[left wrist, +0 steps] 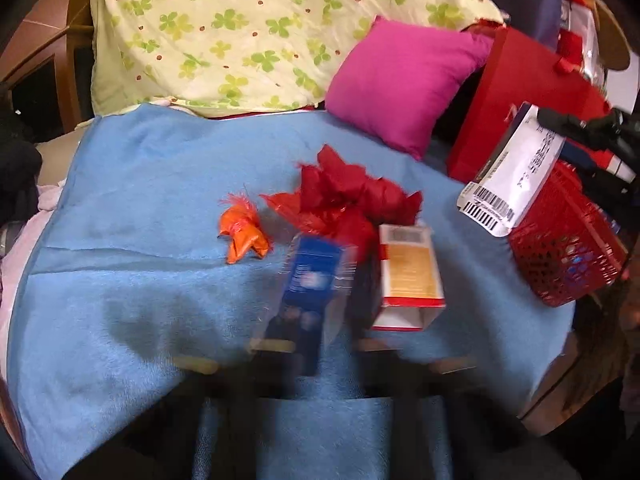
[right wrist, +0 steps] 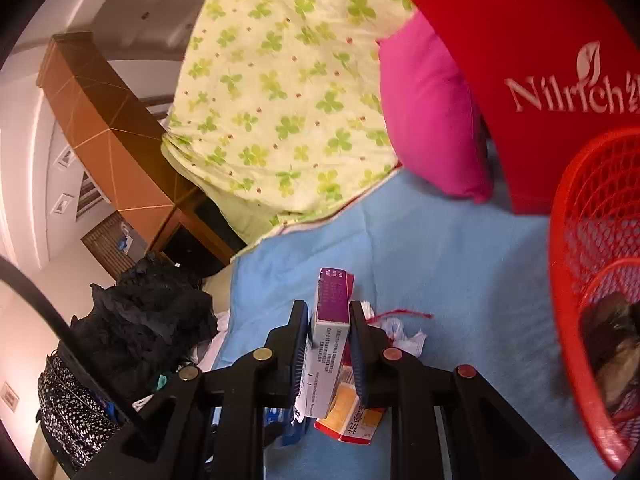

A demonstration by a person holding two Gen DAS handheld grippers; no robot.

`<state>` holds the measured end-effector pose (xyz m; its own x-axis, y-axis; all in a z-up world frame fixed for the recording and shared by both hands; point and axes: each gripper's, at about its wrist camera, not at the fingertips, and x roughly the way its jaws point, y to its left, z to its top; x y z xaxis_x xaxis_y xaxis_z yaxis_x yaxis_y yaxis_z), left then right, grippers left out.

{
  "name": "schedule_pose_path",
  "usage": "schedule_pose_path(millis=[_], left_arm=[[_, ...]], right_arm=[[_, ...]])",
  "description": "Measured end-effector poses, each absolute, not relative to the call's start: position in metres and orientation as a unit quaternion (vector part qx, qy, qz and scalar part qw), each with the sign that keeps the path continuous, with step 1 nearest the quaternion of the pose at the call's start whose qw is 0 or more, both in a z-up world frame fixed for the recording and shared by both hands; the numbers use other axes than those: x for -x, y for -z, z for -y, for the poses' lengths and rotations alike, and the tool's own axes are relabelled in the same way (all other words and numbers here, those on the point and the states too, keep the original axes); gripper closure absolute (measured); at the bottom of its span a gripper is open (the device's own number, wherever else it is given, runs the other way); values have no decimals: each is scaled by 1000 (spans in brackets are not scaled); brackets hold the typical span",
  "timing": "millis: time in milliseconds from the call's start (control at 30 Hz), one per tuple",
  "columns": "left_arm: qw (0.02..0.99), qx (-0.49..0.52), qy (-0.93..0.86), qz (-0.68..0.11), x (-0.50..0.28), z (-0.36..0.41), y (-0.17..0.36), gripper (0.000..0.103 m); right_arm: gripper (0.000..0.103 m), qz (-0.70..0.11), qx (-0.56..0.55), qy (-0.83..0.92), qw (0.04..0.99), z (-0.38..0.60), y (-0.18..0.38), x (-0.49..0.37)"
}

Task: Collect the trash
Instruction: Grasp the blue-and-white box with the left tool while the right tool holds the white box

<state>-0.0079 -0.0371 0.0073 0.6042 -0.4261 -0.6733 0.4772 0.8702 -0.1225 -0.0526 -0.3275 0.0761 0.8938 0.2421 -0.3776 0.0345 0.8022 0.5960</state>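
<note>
In the left wrist view, trash lies on a blue blanket (left wrist: 120, 280): an orange wrapper (left wrist: 244, 236), crumpled red paper (left wrist: 348, 200), a blue packet in clear wrap (left wrist: 312, 292) and a red, white and yellow box (left wrist: 412, 276). My left gripper (left wrist: 324, 354) is badly blurred at the bottom edge, right at the blue packet. My right gripper (right wrist: 330, 328) is shut on a white and purple box (right wrist: 330, 336), held upright to the left of the red mesh basket (right wrist: 592, 280). That box (left wrist: 512, 172) also shows above the basket (left wrist: 564, 248) in the left wrist view.
A pink cushion (left wrist: 404, 80), a clover-print quilt (left wrist: 224, 32) and a red paper bag (right wrist: 520, 60) stand behind the blanket. Dark clothes (right wrist: 148, 312) pile at the left. An orange box (right wrist: 352, 416) and crumpled white paper (right wrist: 400, 332) lie under my right gripper.
</note>
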Motion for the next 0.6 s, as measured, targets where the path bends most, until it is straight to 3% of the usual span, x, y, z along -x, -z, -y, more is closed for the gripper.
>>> schedule_pose_path(millis=[233,300,333,367,400,433,600], left_arm=[[902,-50,240,-357,19,41,-8,102],[900,-67,229,-364,14,45,-2,97],[899,-71,228,-367,15,46,0,80],[895,-75,230,-375,15,48,5,53],[893,-77,231,-378,15,49,7,42],[894,-81,229,-376,17,51,9,36],[886,-109,219,-394,10,59,25,32]], right_arm=[[81,-206,-292,-42,933,334,-87,69],[81,-210,-295,-40,931,336,-84,70],[81,-211,-295,-39,931,337,-83,70],[81,-214,-294,-39,931,339,-83,70],[81,-215,-293,-37,931,341,-82,70],[81,-215,-293,-36,931,342,-81,70],[81,-219,-295,-36,929,346,-80,68]])
